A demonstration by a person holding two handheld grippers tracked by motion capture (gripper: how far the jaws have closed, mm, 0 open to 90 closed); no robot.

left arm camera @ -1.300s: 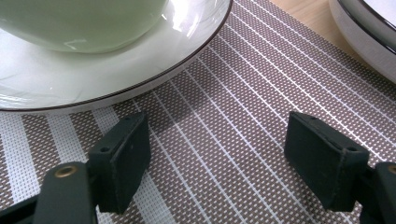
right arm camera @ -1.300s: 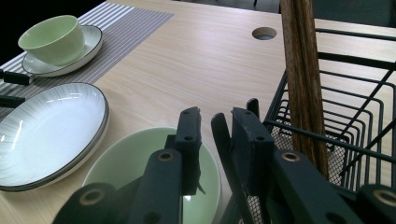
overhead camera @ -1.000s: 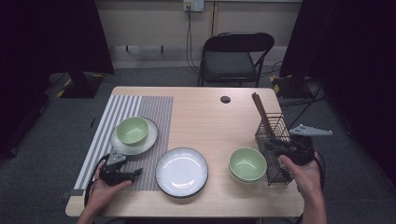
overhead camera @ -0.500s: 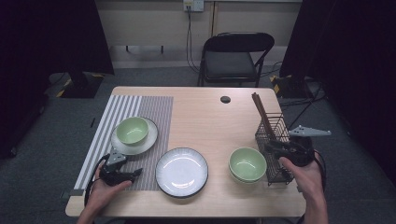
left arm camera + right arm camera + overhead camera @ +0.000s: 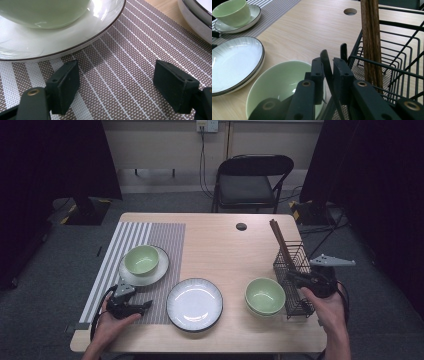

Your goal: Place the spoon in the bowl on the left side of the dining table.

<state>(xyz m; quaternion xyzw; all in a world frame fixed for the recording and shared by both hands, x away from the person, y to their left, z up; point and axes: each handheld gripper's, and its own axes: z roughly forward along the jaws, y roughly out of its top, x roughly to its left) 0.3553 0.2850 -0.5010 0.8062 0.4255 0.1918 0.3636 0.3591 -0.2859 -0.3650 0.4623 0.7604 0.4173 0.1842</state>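
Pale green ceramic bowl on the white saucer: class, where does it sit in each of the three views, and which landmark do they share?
High view: the pale green ceramic bowl is left of centre, on the white saucer.
Left gripper view: top left corner.
Right gripper view: top left corner.
Shared landmark: the grey-and-white striped woven placemat under the saucer.

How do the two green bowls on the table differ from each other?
The left green bowl sits on a white saucer on the striped placemat; the right green bowl rests straight on the bare wooden table. The left one stands apart from the plate; the right one is close beside the wire rack. Both are pale green, upright and empty.
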